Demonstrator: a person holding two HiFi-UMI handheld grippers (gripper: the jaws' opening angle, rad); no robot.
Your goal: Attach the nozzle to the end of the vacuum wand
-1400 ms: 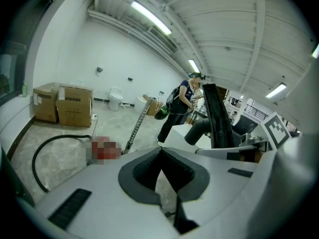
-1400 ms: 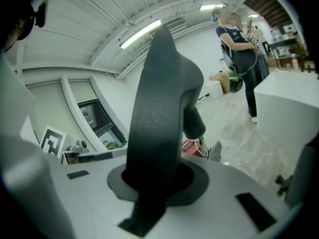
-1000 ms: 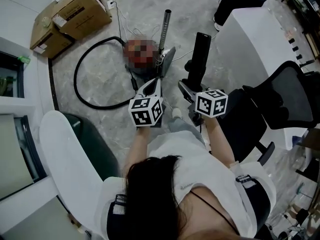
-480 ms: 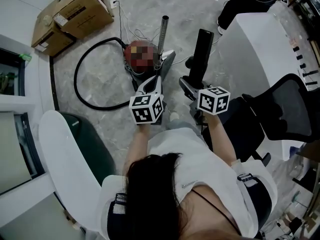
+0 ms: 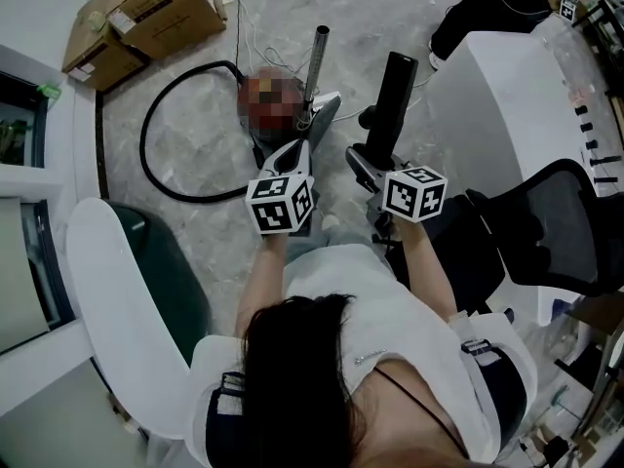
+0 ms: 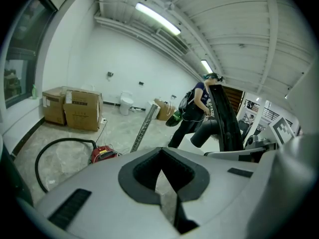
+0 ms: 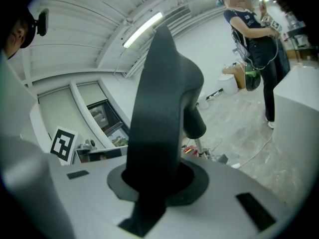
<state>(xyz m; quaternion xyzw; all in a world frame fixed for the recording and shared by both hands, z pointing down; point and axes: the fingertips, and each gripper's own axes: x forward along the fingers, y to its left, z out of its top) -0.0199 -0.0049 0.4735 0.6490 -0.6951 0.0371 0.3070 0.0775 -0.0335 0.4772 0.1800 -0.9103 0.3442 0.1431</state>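
Alignment step: right gripper (image 5: 365,167) clamps the nozzle (image 5: 392,96); left gripper (image 5: 296,152) closed, empty; next, steer the nozzle onto the wand (image 5: 315,66) tip.

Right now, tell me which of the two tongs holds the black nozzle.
The right tongs: their jaws clamp the black nozzle, which stands up from them. The left tongs are shut on nothing.

Black flat nozzle (image 5: 392,91) held upright; grey metal wand (image 5: 315,71) stands tilted just left of it, not joined.
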